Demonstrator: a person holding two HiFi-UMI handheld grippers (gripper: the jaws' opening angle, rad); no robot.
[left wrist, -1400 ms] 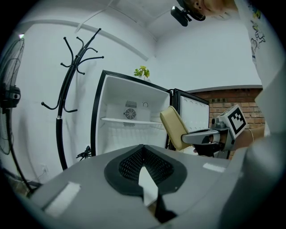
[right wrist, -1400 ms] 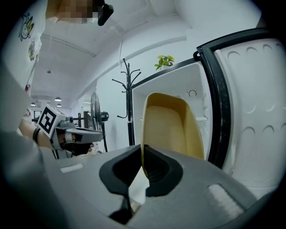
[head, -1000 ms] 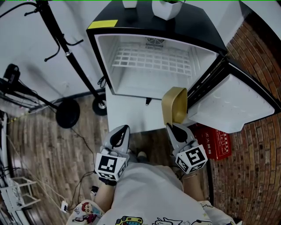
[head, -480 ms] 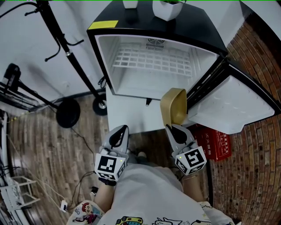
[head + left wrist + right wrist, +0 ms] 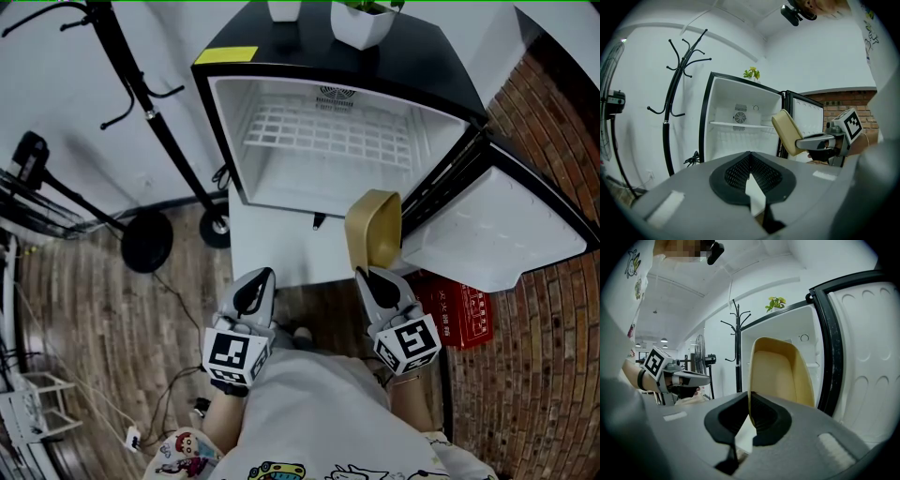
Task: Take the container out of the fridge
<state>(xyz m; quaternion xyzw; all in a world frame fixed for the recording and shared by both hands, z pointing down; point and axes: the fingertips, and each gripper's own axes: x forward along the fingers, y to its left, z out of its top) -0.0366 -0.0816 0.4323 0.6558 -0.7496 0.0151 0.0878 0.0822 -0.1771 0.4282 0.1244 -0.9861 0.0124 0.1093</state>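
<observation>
**Position of container.** The container (image 5: 373, 228), a tan open tub, is in the air in front of the open fridge (image 5: 424, 70). It is on the hinge side, just beside the inner face of the door (image 5: 497, 230). From the head view it appears to be outside the compartment. The wire shelf (image 5: 328, 131) inside is bare.

**Right gripper (image 5: 372, 271).** The jaws are clenched on the near rim of the container, with one pad inside the wall and one outside. The tub stands on edge and its long axis runs straight on from the jaws toward the fridge. Its open side is turned toward the person's left.

**Left gripper (image 5: 260, 277).** The jaws are closed together with nothing between them. The gripper is held level with the right one and well apart from the tub, and takes no share of the load.

**Assessment.** The right hand alone carries the container. Because the grip is at one end of the long axis, the far end is likely to droop or swing. Any withdrawal should run back along that axis, away from the door edge beside the tub.
</observation>
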